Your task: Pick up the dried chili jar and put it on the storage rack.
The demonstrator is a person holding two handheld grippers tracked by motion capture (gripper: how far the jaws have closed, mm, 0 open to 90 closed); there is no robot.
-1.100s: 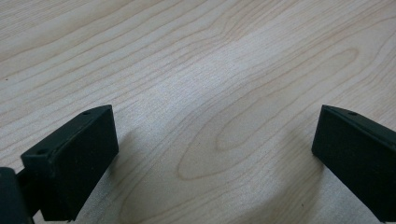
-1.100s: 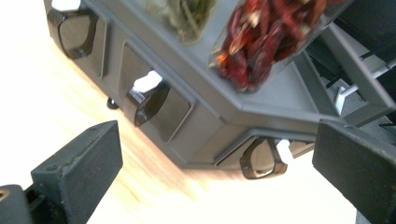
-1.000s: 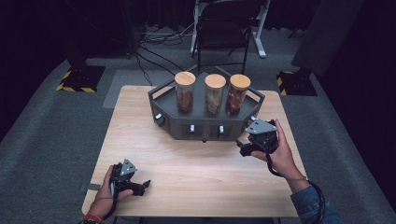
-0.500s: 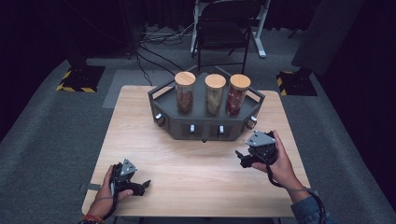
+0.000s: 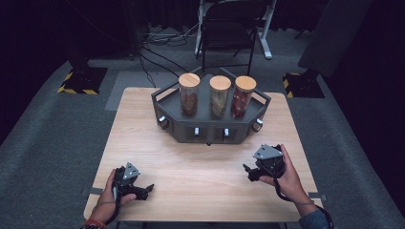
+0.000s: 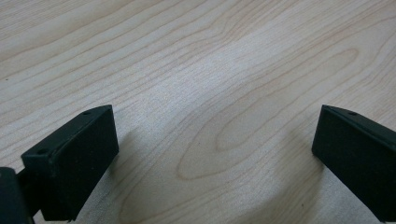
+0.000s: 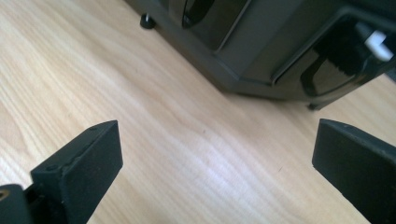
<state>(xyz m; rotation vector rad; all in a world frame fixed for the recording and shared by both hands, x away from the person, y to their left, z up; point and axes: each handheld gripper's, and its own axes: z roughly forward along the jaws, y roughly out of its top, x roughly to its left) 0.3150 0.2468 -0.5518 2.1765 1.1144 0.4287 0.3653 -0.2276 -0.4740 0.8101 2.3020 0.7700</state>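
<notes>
Ahead, on the pale wooden table (image 5: 157, 143), sits the dark grey angular tray (image 5: 210, 129) holding three cork-lidded glass jars (image 5: 219, 95), contents perhaps spices. Near its front right corner, my right gripper (image 5: 249, 171) is spread, empty. My left gripper (image 5: 147, 190), well apart, gapes too.

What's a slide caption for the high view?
Person rests open left tongs and right tongs on the wooden table before a dark tray of three jars.
</notes>
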